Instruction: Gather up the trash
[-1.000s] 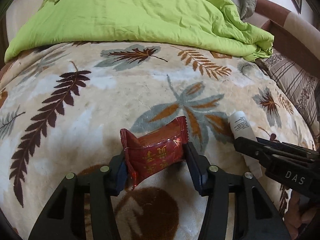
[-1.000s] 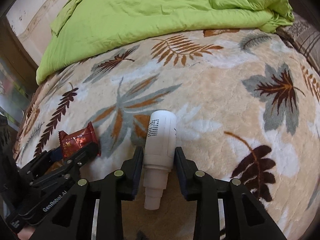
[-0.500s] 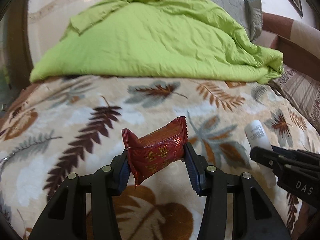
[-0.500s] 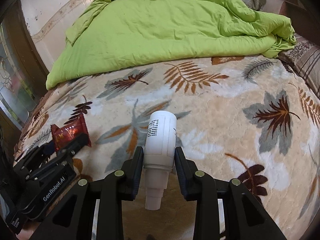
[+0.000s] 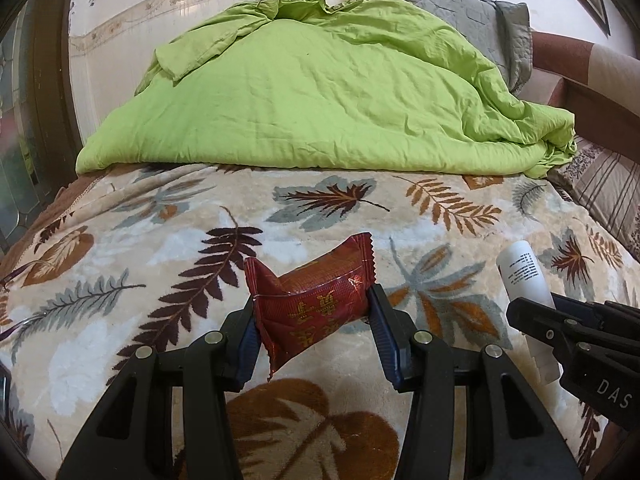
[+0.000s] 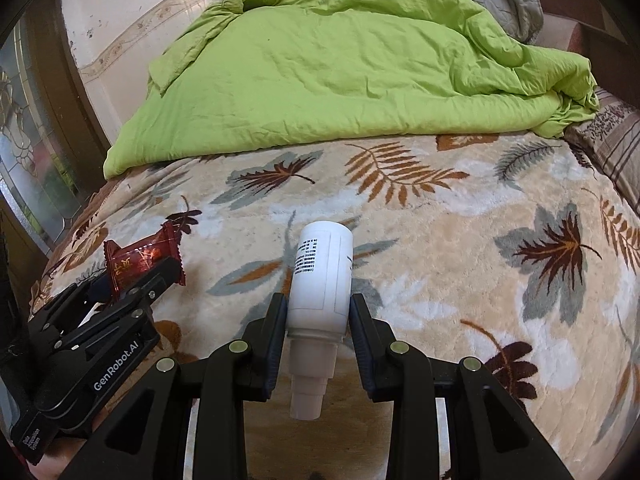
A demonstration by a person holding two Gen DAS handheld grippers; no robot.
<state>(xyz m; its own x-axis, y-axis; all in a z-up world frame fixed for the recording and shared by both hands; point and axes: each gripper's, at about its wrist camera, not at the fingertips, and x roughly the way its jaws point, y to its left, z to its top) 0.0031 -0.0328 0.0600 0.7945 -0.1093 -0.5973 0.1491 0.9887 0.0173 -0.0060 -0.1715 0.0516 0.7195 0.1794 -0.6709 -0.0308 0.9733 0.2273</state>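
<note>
My left gripper (image 5: 312,316) is shut on a dark red snack wrapper (image 5: 316,300) with gold print, held above the leaf-patterned blanket (image 5: 180,248). A white plastic bottle (image 6: 322,276) with black print is clamped in my right gripper (image 6: 319,320), its neck pointing back toward the camera. In the left wrist view the bottle (image 5: 524,276) and the right gripper (image 5: 576,336) show at the right edge. The right wrist view has the wrapper (image 6: 140,258) and the left gripper (image 6: 100,320) at its left edge. Both items hang off the bed.
A crumpled lime-green duvet (image 5: 320,100) covers the far half of the bed. A grey quilted pillow (image 5: 460,12) lies behind it and a striped pillow (image 5: 604,196) at the right. A glass-panelled door (image 6: 28,152) stands to the left.
Both grippers have risen and pulled back from the blanket, each carrying its item. More of the duvet, wall and door has come into view.
</note>
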